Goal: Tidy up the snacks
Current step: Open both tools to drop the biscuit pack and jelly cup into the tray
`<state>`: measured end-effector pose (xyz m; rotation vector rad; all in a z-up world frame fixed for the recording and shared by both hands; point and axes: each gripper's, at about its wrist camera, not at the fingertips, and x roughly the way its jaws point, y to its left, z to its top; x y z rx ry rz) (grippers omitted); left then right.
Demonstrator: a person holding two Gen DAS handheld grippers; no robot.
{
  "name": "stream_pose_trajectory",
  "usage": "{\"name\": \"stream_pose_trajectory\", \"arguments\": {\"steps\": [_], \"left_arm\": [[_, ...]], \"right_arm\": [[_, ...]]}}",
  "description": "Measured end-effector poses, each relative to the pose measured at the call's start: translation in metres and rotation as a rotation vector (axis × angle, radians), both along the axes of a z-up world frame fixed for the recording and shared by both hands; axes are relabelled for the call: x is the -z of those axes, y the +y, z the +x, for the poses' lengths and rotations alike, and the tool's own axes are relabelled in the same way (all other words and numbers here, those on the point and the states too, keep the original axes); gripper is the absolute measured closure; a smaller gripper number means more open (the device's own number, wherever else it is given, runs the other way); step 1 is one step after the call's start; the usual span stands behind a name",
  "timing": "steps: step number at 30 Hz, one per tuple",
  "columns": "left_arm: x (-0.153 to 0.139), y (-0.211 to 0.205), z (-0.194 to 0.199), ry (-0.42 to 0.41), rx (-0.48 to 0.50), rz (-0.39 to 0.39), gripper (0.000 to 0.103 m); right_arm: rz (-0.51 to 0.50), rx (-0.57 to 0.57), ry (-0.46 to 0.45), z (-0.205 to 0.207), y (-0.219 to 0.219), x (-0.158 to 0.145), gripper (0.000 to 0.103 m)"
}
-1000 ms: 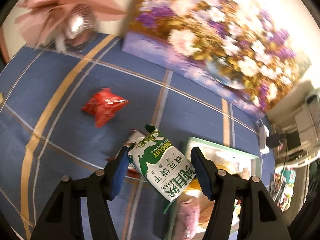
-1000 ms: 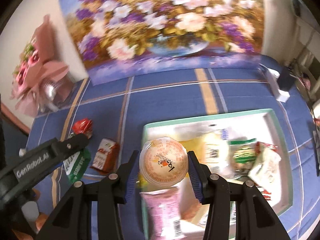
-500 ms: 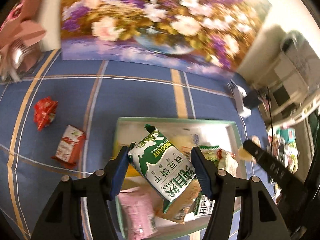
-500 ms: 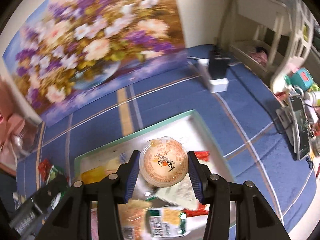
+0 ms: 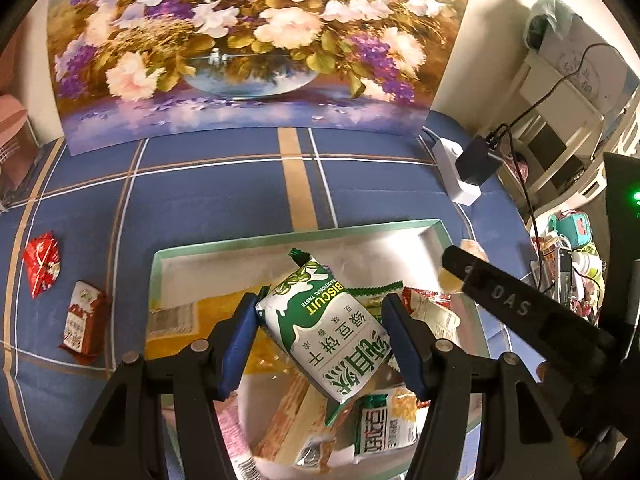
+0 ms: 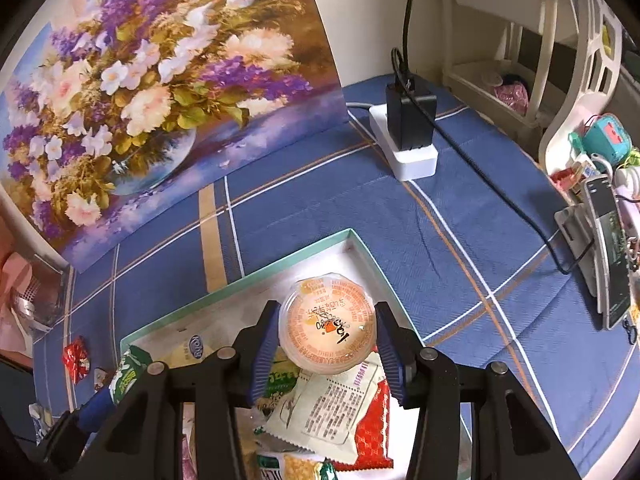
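Snacks fill the tray [image 5: 280, 236] on my bench [image 5: 224, 192]: my left tongs [image 5: 320, 344] clamp a green-and-white biscuit pack [image 5: 332, 340] above it, my right tongs [image 6: 326, 346] pinch a round jelly cup [image 6: 328, 326] over its far corner. Two red packets [image 5: 82, 322] lie on the cloth left of the tray.

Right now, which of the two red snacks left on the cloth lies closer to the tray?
The flat red-and-white packet, just left of the tray. The crumpled shiny red wrapper lies farther out.
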<state>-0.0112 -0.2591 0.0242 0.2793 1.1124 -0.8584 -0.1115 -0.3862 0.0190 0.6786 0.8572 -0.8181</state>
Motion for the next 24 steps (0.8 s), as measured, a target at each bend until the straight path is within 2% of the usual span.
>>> {"name": "stream_pose_trajectory", "arguments": {"steps": [12,16,24], "left_arm": [[0.015,-0.017,-0.007,-0.004,0.019,0.018,0.037],[0.012,-0.016,-0.006,-0.025,0.021,0.025,0.029],[0.003,-0.007,0.001,-0.037,-0.001,0.024,0.028]], "right_arm": [[0.037,-0.007,0.009,0.005,-0.01,0.018,0.053],[0.049,-0.012,0.014,0.006,-0.01,0.02,0.053],[0.059,-0.01,0.005,0.001,-0.011,0.017,0.051]]}}
